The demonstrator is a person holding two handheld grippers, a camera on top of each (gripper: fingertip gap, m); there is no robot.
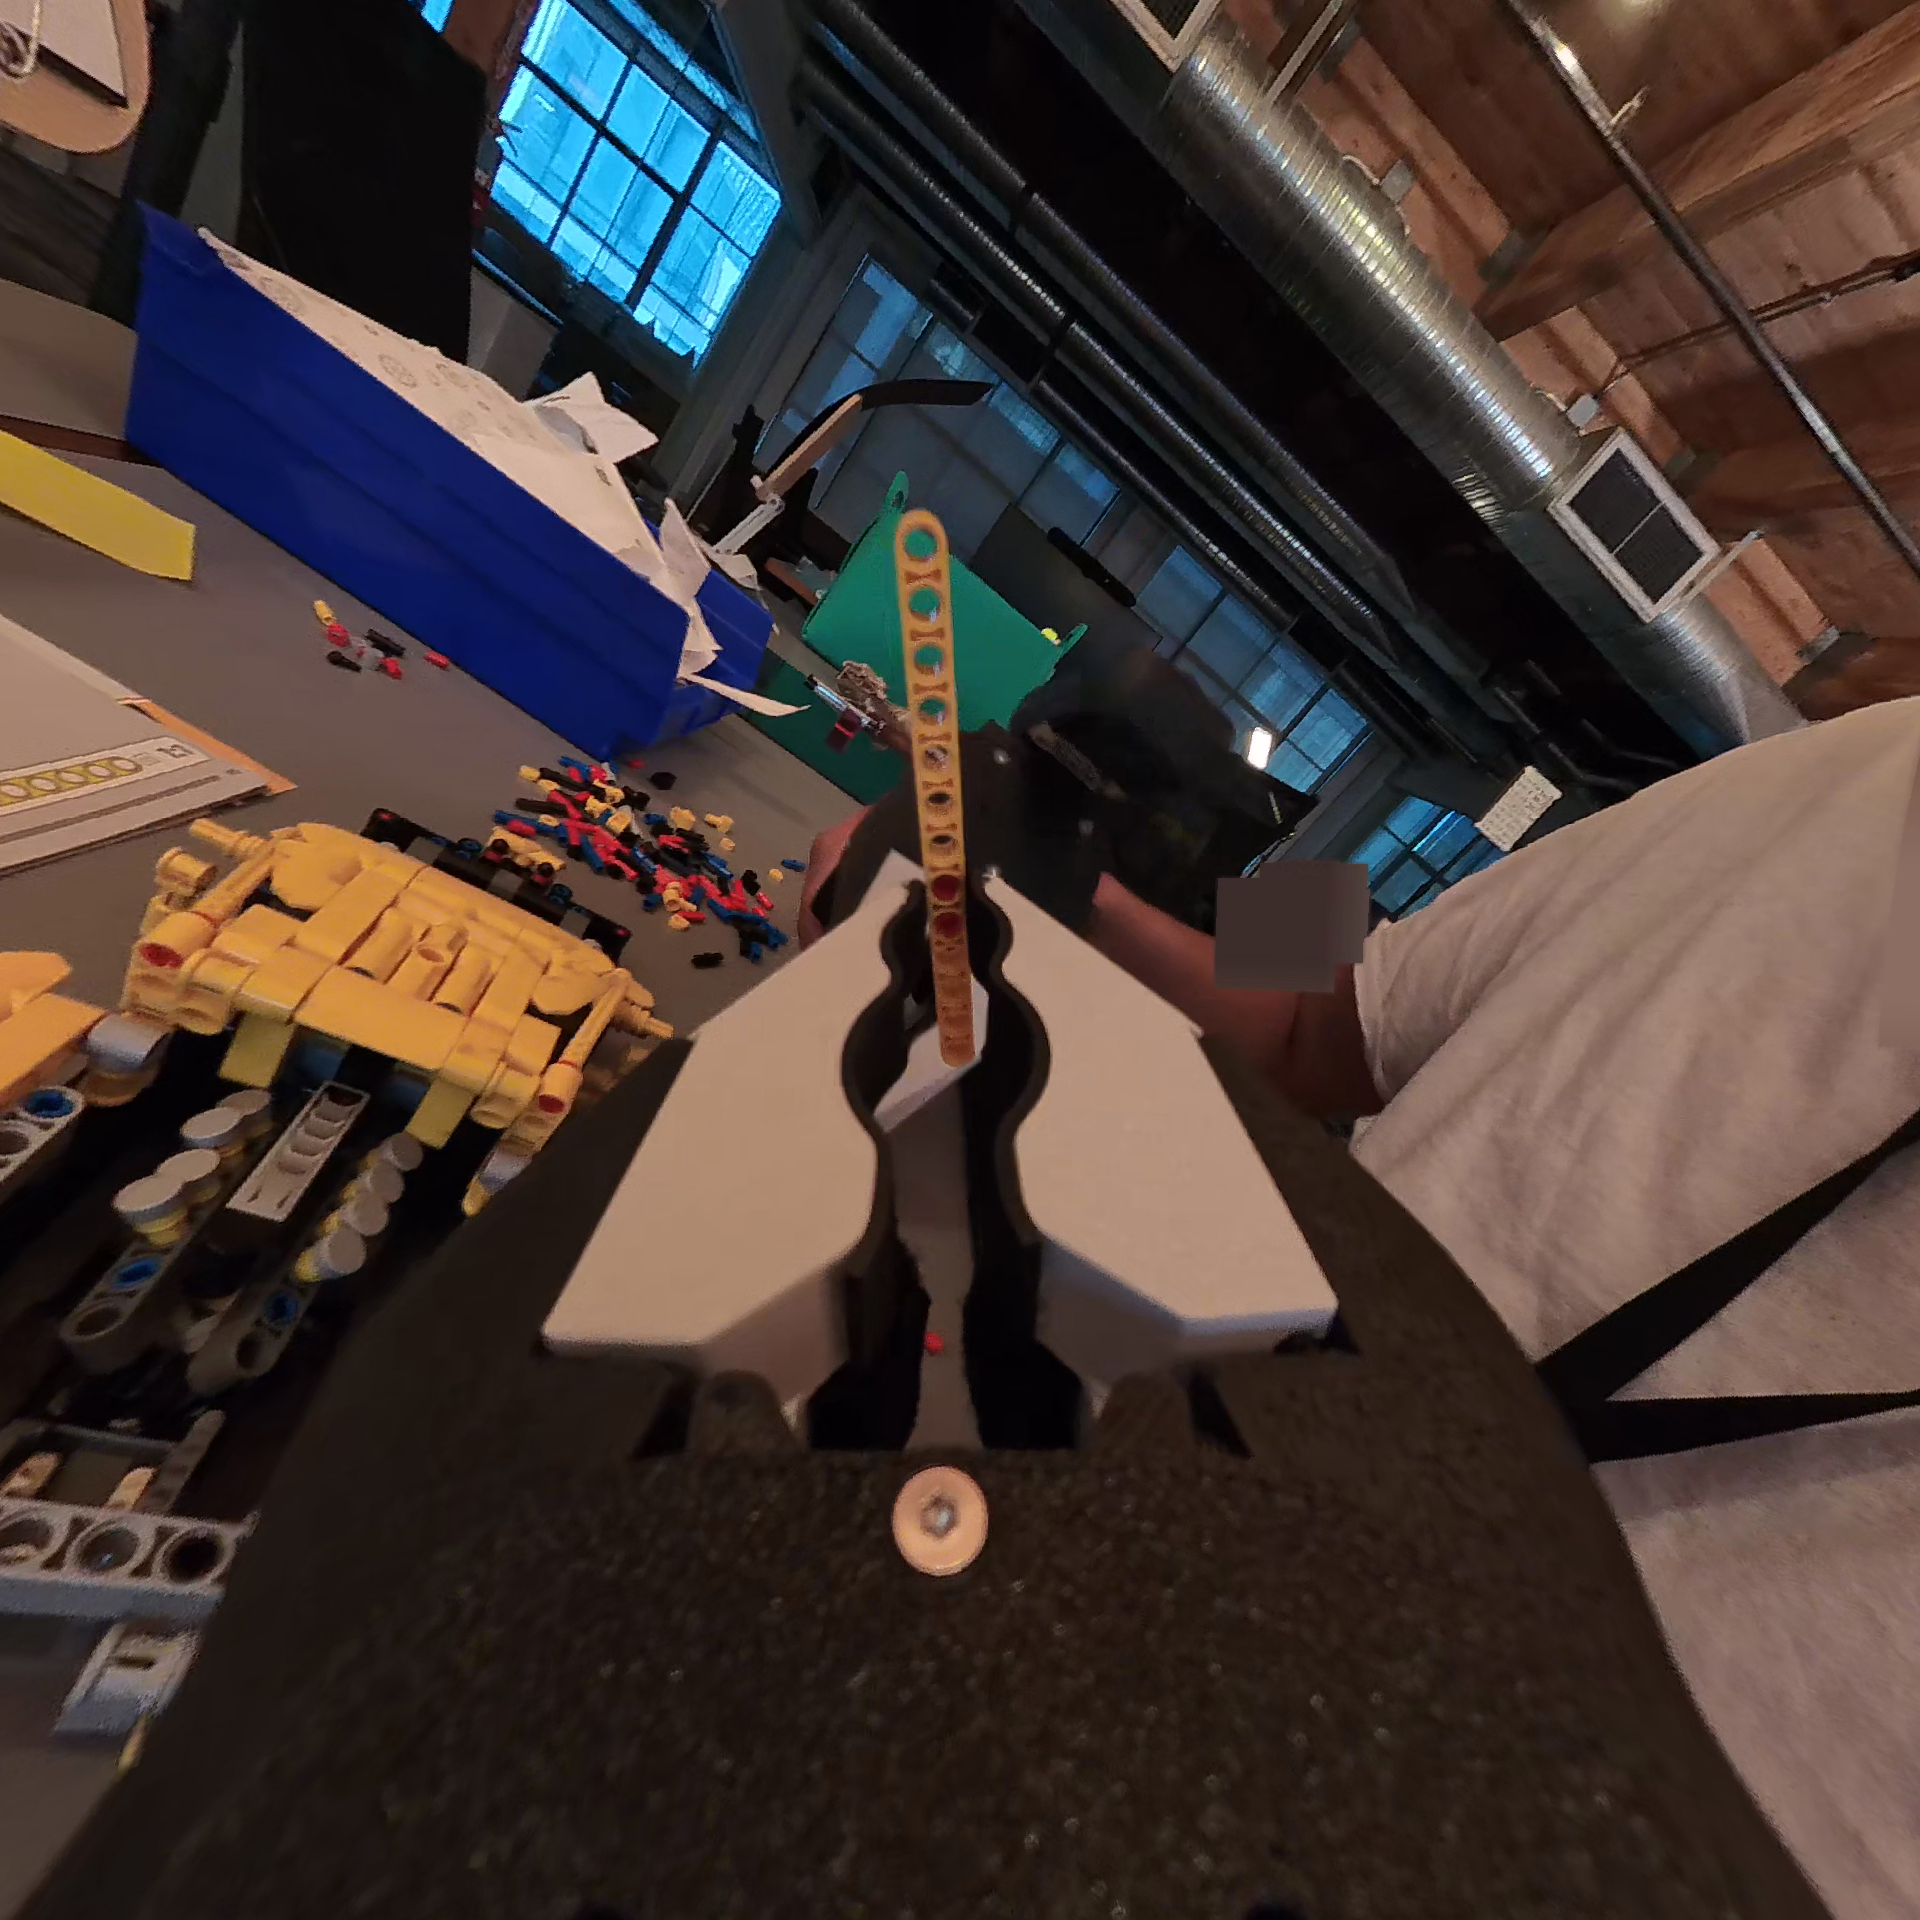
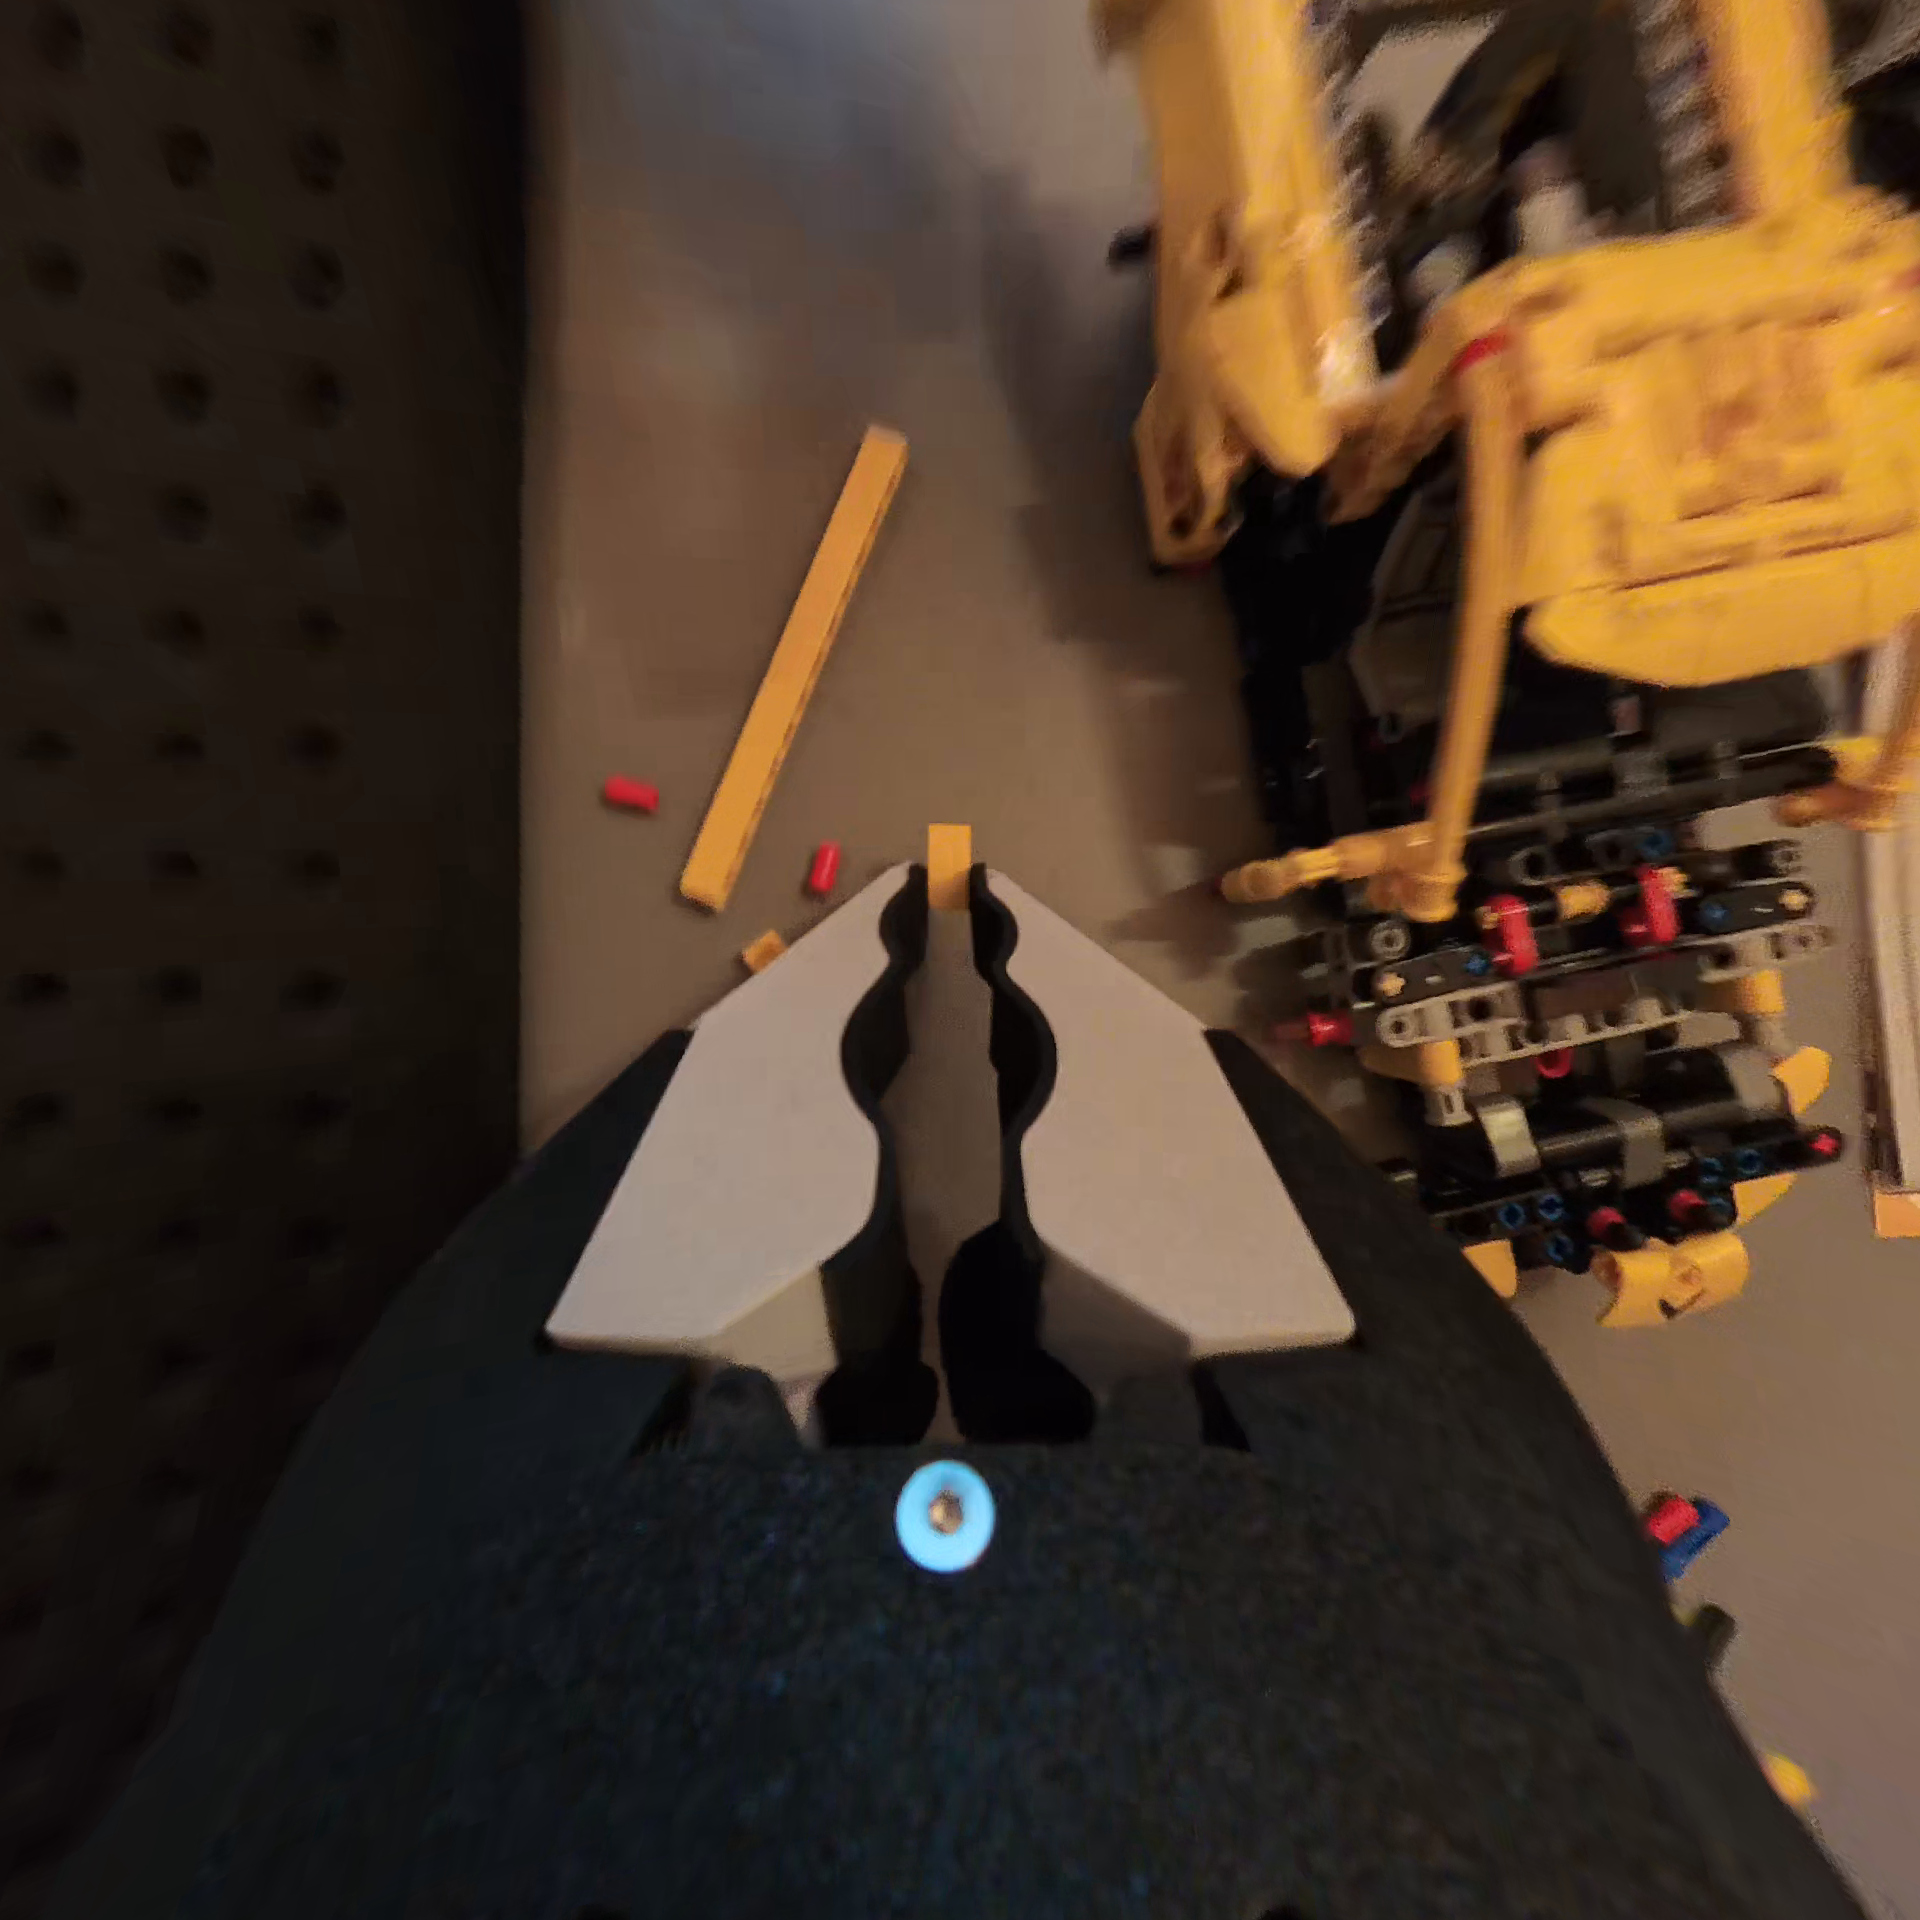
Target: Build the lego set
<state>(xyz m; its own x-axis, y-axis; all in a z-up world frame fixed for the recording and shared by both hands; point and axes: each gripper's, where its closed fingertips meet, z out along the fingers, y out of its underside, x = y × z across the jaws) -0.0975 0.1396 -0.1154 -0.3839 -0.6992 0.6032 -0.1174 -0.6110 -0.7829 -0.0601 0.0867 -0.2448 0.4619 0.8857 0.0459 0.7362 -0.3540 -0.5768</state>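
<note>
Lego model (image 2: 1558, 727) right of bare table (image 2: 727, 312) | left gripper (image 1: 948, 894) pinches yellow beam (image 1: 935, 748) | right gripper (image 2: 948, 883) pinches yellow piece (image 2: 949, 868)

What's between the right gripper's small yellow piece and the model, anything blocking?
Nothing visible does. The right gripper is shut on the small yellow piece, and only bare grey table lies between it and the yellow model. The long yellow beam and red pins lie on the opposite side.
</note>
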